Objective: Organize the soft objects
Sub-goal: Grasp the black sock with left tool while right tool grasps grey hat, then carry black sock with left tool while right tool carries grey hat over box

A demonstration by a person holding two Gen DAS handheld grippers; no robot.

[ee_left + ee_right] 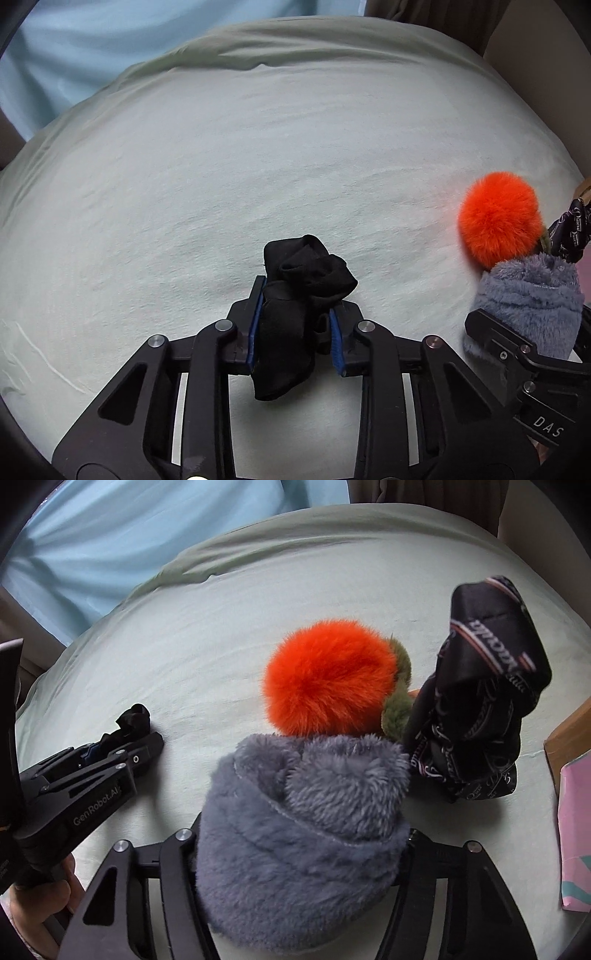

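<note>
Gripping a limp black sock (295, 295) at six o'clock on the bed (258, 166), the left tongs (297, 332) are pinching its bunched middle; the right tongs (299, 853) are squeezing a plush grey sock (303, 830), light and compressible, best held mid-bundle.

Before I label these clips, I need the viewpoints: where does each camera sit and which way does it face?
Left wrist: on the left gripper, looking down at the bed; its fingers pinch a black sock.
Right wrist: on the right gripper, same bed; grey fuzzy sock between its fingers; a hand shows.
Shared: orange pompom, both socks.
</note>
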